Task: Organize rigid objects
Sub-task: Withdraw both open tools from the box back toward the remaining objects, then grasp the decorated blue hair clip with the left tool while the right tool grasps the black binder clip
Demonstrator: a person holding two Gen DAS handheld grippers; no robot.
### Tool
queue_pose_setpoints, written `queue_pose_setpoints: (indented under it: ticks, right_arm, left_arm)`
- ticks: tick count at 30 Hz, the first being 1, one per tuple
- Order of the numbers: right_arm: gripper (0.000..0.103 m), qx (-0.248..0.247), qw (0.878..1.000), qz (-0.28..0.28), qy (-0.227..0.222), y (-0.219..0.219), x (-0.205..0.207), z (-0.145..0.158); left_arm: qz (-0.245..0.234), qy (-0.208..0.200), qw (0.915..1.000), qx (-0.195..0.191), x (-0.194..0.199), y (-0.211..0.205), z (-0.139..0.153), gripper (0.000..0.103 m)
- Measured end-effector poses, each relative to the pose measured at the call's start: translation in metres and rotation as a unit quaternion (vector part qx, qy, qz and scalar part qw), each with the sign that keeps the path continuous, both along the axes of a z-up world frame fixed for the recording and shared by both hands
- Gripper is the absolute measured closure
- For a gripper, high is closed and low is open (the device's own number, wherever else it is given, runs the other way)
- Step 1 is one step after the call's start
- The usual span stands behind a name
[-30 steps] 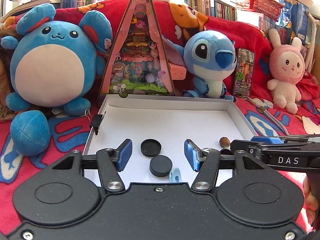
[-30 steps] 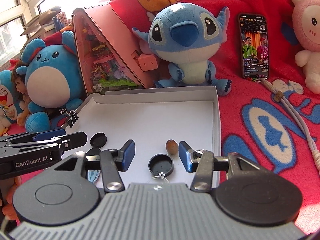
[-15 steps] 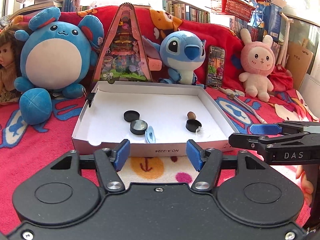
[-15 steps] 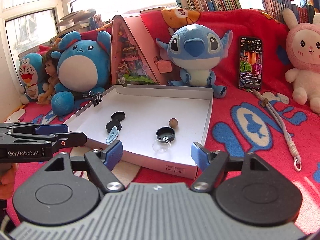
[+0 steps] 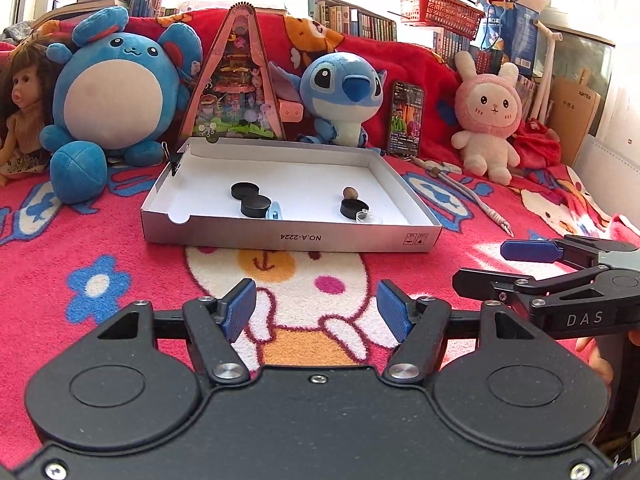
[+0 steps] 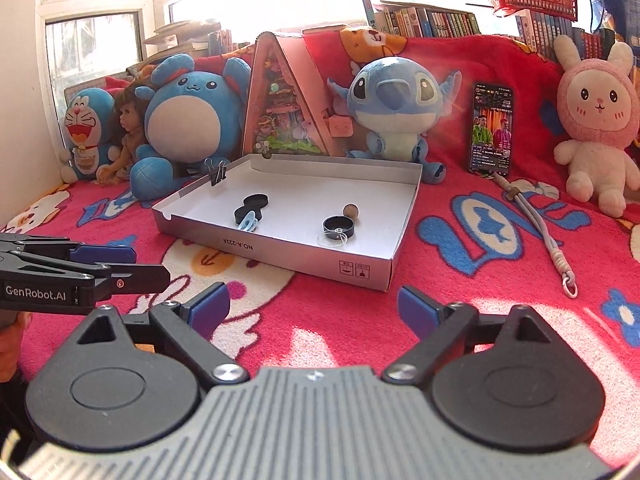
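Observation:
A shallow white cardboard box (image 5: 224,236) (image 6: 304,264) lies on the red blanket. In it lie two black round lids (image 5: 245,191) (image 5: 256,205), a light blue clip (image 5: 274,211), a black cap (image 5: 354,207) (image 6: 339,227), a clear small lid (image 5: 368,216) (image 6: 332,239) and a brown nut (image 5: 349,192) (image 6: 351,211). My left gripper (image 5: 316,312) is open and empty, well in front of the box. My right gripper (image 6: 314,312) is open and empty, also back from the box, and it shows from the side in the left wrist view (image 5: 520,264).
Plush toys stand behind the box: a blue round one (image 5: 116,92), a blue Stitch (image 5: 344,96), a pink rabbit (image 5: 490,120). A triangular toy box (image 5: 236,84), a phone (image 5: 406,120) and a doll (image 5: 24,108) lean at the back. A cord (image 6: 548,236) lies right of the box.
Both grippers have pulled back from over the box to well in front of it, still open and empty. The objects in the box have not moved.

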State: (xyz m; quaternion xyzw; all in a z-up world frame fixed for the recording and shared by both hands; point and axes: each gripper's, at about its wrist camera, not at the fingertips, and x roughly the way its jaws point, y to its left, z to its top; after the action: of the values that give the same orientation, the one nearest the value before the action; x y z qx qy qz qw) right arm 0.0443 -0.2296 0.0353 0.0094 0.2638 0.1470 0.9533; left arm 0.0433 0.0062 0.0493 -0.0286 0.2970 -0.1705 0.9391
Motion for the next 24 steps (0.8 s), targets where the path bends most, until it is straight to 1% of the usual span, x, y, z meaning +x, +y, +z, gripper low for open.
queue_pose_setpoints:
  ticks: [4,6,8,10,12,20,24]
  right_arm:
    - [0.002,-0.001,1.0,-0.002,-0.003,-0.001,-0.012,-0.006]
    - [0.002,-0.007,1.0,-0.002,-0.003,0.0,-0.018,-0.009]
    - [0.0,-0.014,1.0,-0.001,-0.006,0.0,-0.023,-0.012]
    - [0.0,-0.017,1.0,-0.003,-0.009,-0.001,-0.028,-0.015]
    - [0.0,-0.019,1.0,-0.004,-0.009,-0.002,-0.032,-0.017]
    - [0.0,-0.03,0.999,-0.012,-0.001,-0.003,-0.05,-0.029]
    - [0.005,-0.024,1.0,-0.011,0.013,-0.005,-0.057,-0.035]
  left_arm:
    - [-0.004,-0.005,1.0,0.003,-0.014,-0.004,-0.005,0.036]
    - [-0.004,-0.01,0.9999,0.006,-0.02,-0.006,-0.007,0.036]
    - [-0.005,-0.01,0.9999,0.004,-0.024,-0.008,-0.01,0.034]
    - [-0.01,-0.009,0.9999,0.003,-0.03,-0.01,-0.012,0.03]
    - [-0.013,-0.013,0.9998,0.005,-0.036,-0.012,-0.015,0.029]
    - [-0.02,-0.016,0.9994,0.022,-0.06,-0.014,-0.023,0.029]
    - [-0.026,-0.003,0.9993,0.027,-0.067,-0.012,-0.029,0.034]
